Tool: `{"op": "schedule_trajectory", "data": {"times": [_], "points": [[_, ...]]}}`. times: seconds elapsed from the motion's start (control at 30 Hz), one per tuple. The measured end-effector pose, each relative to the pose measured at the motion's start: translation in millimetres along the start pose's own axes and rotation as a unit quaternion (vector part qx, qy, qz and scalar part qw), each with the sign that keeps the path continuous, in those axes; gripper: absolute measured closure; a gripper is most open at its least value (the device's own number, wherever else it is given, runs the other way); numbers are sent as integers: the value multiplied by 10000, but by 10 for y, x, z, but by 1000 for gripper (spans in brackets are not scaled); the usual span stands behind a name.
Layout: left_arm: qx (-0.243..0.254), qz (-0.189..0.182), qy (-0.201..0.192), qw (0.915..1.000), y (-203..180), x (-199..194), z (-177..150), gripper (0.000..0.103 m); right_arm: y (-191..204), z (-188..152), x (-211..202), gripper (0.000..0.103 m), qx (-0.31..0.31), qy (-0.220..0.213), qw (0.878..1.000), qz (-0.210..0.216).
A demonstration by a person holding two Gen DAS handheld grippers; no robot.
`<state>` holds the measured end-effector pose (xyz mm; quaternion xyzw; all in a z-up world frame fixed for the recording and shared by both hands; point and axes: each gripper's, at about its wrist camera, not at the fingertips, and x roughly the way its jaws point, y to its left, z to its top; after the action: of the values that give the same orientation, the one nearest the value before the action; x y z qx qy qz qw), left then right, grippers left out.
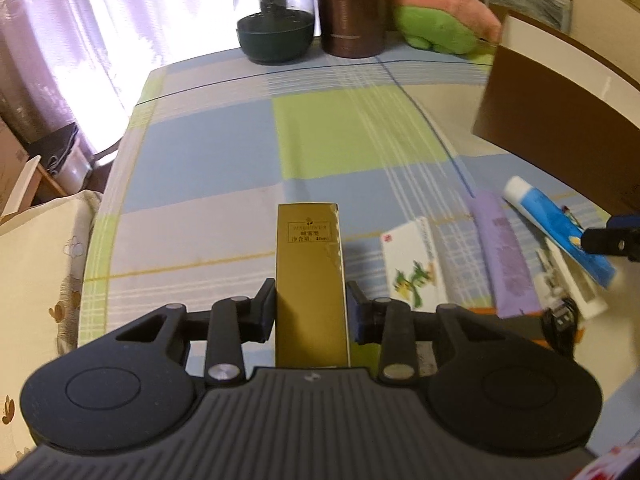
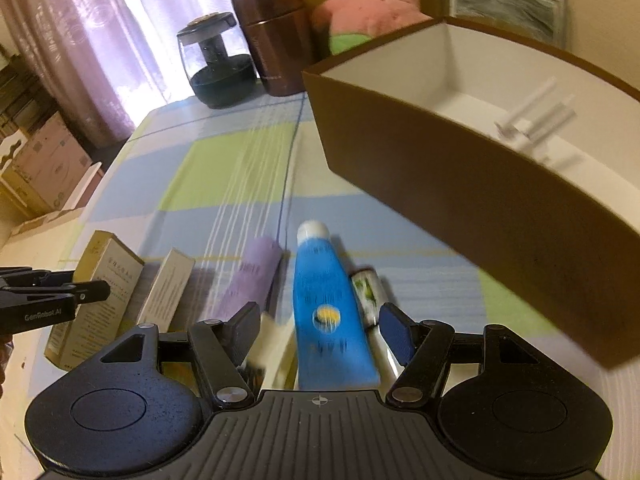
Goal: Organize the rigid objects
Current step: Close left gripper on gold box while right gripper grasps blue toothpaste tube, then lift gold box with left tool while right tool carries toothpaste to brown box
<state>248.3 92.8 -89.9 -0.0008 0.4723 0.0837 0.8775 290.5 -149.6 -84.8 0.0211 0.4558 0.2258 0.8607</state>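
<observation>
A tall gold carton is being clamped upright between the pads of the left gripper, whose jaws are drawn in tight against the carton's two sides above a checked tablecloth. The right gripper is being held with its jaws about halfway apart over a blue tube with a white cap, which is lying lengthwise between the pads; whether the pads are touching it cannot be told through the blur. Beside the tube, a purple tube and a small white carton are lying on the cloth. A large brown box with a white interior is standing to the right, well apart from the gold carton, with some white items lying inside it.
</observation>
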Motion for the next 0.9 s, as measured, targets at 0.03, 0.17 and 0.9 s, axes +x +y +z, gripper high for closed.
{"op": "schedule_trajectory", "data": {"times": [0.03, 0.17, 0.9], "points": [[-23, 44, 6, 10000, 7, 26, 18, 72, 0, 43, 45, 46, -69, -7, 10000, 22], [-139, 138, 23, 9998, 35, 107, 71, 72, 16, 176, 242, 52, -323, 51, 9994, 101], [-84, 221, 94, 9997, 11, 268, 138, 72, 58, 270, 757, 69, -812, 423, 9958, -14]]}}
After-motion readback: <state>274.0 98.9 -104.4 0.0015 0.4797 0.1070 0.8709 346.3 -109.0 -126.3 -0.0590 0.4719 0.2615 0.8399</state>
